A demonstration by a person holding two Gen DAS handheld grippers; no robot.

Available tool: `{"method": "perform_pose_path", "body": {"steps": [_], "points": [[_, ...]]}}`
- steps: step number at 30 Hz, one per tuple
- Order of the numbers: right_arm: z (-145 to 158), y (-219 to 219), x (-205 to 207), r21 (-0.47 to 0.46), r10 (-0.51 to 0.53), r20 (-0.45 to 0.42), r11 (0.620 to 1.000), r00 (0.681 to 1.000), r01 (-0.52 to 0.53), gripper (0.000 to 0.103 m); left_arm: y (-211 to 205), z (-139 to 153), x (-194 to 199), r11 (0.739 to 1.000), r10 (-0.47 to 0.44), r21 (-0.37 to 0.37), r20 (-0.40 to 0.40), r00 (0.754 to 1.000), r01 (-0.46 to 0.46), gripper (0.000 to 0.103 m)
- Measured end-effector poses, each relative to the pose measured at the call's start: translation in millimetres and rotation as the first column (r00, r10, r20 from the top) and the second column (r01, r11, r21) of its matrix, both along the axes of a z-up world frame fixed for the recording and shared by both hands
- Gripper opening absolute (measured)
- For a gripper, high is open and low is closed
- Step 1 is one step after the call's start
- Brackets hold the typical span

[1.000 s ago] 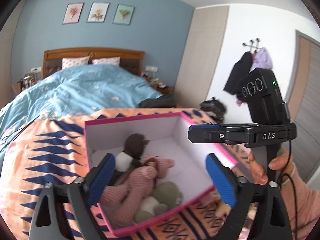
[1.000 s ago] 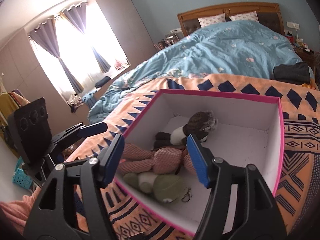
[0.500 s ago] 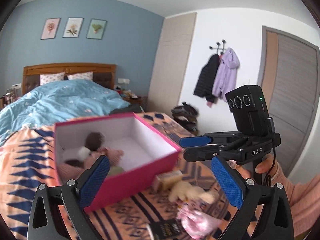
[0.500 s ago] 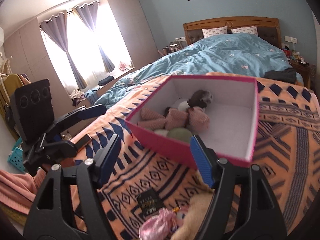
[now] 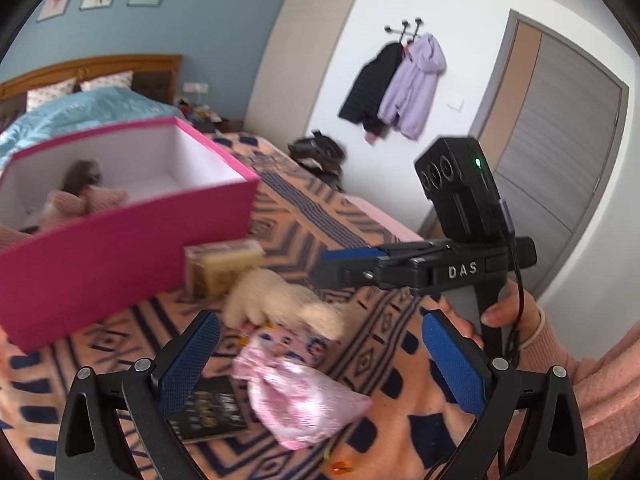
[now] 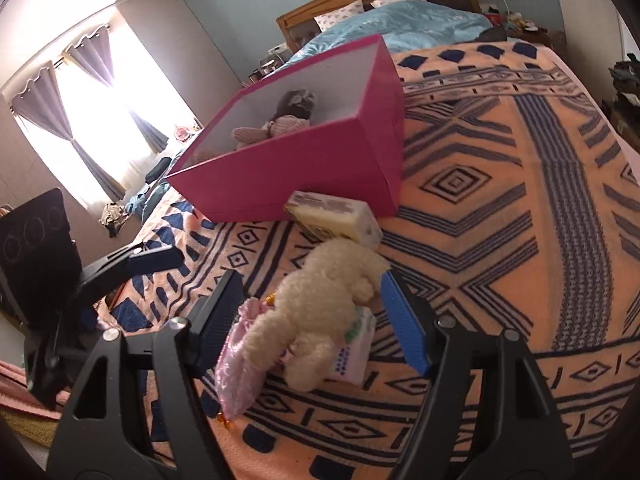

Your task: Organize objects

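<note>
Both tools share one build: the left gripper [image 5: 320, 364] and the right gripper [image 6: 312, 320] have matte black plastic frames with triangular cut-outs, silver screws at the pivots, and flat blue textured pads [image 5: 454, 364] on the fingers. The right one carries a black camera block with three round lenses, a green light, a plugged-in black cable and white letters "DAS". The right hand [image 5: 500, 320] wears a pink knitted sleeve [image 5: 600, 392] and a thin pale wristband.

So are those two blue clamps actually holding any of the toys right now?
No. The right gripper stands open around the cream plush toy without pressing it; the left gripper is open above the pink pouch.
</note>
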State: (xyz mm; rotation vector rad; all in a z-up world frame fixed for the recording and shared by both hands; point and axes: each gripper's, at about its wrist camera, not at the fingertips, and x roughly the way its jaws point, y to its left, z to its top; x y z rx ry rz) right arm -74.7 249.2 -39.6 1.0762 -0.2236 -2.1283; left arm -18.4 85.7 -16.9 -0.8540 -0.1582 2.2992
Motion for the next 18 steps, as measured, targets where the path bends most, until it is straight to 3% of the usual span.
{"method": "perform_pose_path", "body": {"steps": [6, 14, 18], "points": [[-16, 3, -7, -0.025, -0.003, 0.044, 1.000, 0.999, 0.004, 0.073, 14, -14, -10, 0.999, -0.032, 0.038, 0.085, 0.996, 0.028, 0.092], [-32, 4, -15, -0.068, 0.010, 0.103, 0.998, 0.995, -0.003, 0.072, 21, -29, -25, 0.998, -0.040, 0.061, 0.188, 0.981, 0.029, 0.059], [-42, 0, -19, -0.093, 0.036, 0.147, 0.995, 0.989, -0.022, 0.061, 20, -38, -30, 0.998, -0.027, 0.058, 0.233, 0.972, 0.014, 0.045]]}}
